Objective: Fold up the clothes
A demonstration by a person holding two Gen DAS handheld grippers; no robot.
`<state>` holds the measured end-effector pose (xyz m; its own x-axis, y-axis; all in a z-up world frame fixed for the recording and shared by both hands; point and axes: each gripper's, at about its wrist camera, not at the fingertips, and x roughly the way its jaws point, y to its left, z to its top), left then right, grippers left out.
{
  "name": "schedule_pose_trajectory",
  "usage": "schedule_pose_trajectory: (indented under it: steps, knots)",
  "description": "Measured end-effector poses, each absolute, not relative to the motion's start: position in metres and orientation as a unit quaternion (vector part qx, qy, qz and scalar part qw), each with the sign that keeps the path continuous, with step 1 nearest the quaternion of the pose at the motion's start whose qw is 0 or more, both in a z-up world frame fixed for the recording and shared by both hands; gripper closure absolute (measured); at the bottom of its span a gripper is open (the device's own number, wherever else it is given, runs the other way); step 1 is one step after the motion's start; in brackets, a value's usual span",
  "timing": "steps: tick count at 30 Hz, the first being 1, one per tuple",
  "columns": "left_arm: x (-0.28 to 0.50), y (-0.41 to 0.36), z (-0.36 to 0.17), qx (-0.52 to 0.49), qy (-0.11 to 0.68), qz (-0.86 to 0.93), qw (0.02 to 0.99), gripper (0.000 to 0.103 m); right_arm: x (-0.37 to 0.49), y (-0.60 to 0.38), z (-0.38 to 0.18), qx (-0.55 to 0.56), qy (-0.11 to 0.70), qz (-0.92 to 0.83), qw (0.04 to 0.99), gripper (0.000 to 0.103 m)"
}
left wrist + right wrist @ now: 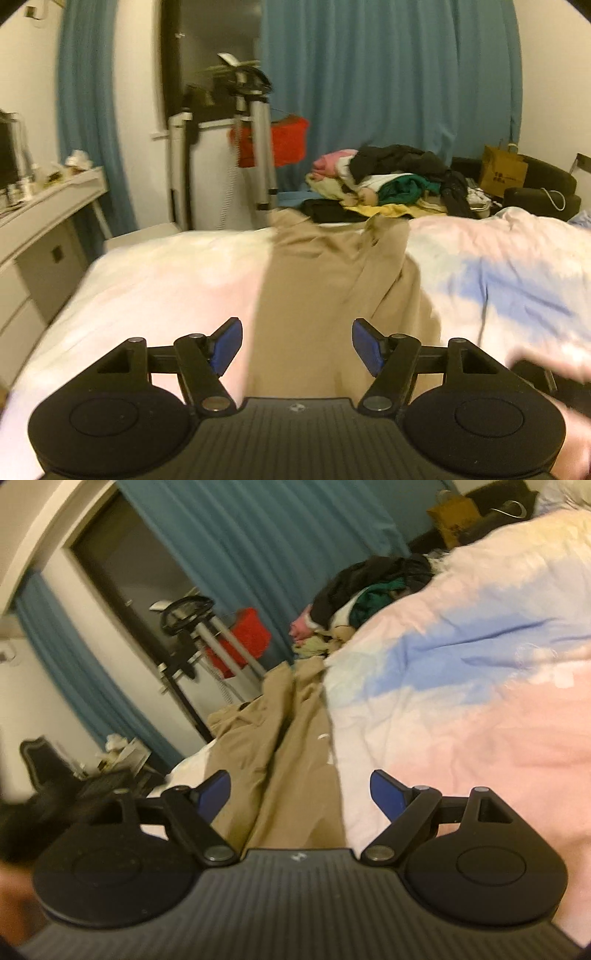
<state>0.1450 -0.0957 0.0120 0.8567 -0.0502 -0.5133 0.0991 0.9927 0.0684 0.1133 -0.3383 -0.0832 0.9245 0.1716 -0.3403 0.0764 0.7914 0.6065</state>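
A tan garment (325,280) lies stretched lengthwise on the pastel duvet (166,280), running from the near edge toward the far side of the bed. My left gripper (297,345) hovers over its near end, jaws apart, blue pads (227,345) clear of the cloth. In the tilted right wrist view the same tan garment (280,738) lies bunched in long folds on the duvet (480,701). My right gripper (299,799) stands open above its near end with nothing between its pads (386,797).
A pile of unfolded clothes (391,177) sits at the far end of the bed. A white desk (44,210) stands to the left, a tripod (258,140) and red bag (284,142) before teal curtains (388,74), a paper bag (502,171) at right.
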Motion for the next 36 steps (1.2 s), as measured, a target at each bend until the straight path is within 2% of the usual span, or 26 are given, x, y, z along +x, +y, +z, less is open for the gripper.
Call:
schedule_pose_trajectory:
  steps: [3,7,11,13,17,22,32,33,34,36]
  knots:
    - [0.093,-0.066,0.008,0.028,0.278,-0.03,0.96,0.031,0.108,-0.328,-0.08,0.314,0.206,0.063,0.925,0.018]
    - [0.047,-0.032,0.0,0.006,0.293,-0.029,0.956,0.031,0.094,-0.314,-0.082,0.333,0.252,0.134,0.899,0.031]
    - [0.021,-0.003,0.004,-0.033,0.289,-0.043,0.956,0.031,0.074,-0.294,-0.085,0.359,0.312,0.206,0.855,0.032]
    - [0.01,0.007,0.006,-0.038,0.283,-0.05,0.957,0.031,0.068,-0.278,-0.087,0.359,0.342,0.232,0.837,0.047]
    - [0.0,0.015,0.012,-0.033,0.268,-0.059,0.961,0.031,0.063,-0.245,-0.1,0.364,0.403,0.277,0.793,0.052]
    - [0.004,0.039,0.015,-0.086,0.27,-0.057,0.957,0.031,0.065,-0.213,-0.124,0.349,0.472,0.263,0.766,0.064]
    - [0.017,0.064,0.013,-0.125,0.28,-0.048,0.951,0.031,0.056,-0.182,-0.128,0.294,0.509,0.266,0.764,0.065]
    - [0.017,0.063,0.013,-0.126,0.28,-0.049,0.95,0.031,0.056,-0.181,-0.127,0.292,0.507,0.266,0.766,0.073]
    - [0.018,0.062,0.013,-0.125,0.281,-0.051,0.95,0.031,0.055,-0.18,-0.125,0.288,0.507,0.265,0.768,0.094]
    - [0.018,0.061,0.012,-0.123,0.281,-0.054,0.95,0.031,0.051,-0.179,-0.121,0.279,0.506,0.262,0.773,0.095]
